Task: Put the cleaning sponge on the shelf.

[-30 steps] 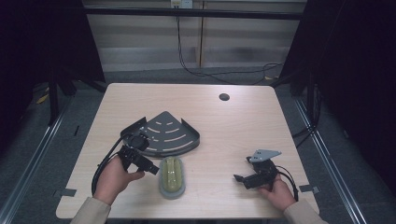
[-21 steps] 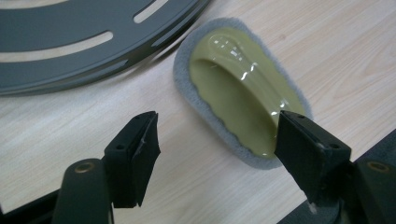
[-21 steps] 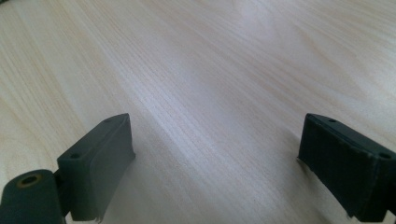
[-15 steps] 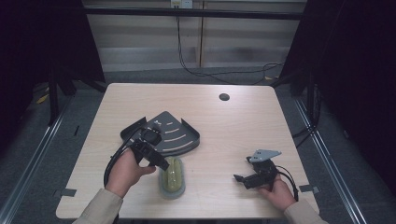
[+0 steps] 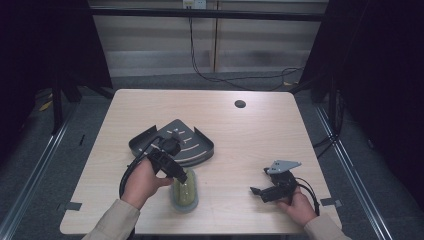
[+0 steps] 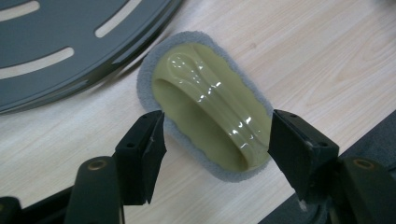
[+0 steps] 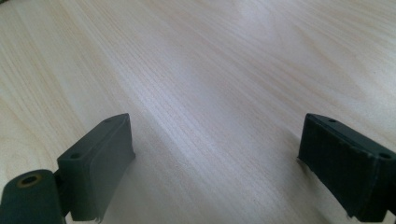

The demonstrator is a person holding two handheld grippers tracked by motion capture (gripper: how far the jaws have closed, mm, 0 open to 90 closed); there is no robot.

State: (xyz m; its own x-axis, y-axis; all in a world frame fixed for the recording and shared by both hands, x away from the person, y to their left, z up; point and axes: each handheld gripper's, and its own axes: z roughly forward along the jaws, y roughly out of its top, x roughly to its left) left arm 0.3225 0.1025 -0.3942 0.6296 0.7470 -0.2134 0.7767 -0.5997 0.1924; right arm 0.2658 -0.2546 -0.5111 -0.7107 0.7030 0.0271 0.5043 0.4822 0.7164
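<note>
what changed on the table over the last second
The left hand-held gripper moved right, over the yellow scrubber, its jaws closing around it, not yet touching. The scrubber, grey rack and right hand-held gripper stayed put.

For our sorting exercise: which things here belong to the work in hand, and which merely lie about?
In the work:
- left tool, jaws closing around the scrubber, not yet pressing
- yellow-green scrubber

Lying about:
- dark slotted tray
- right tool, open over bare table
- small dark hole
</note>
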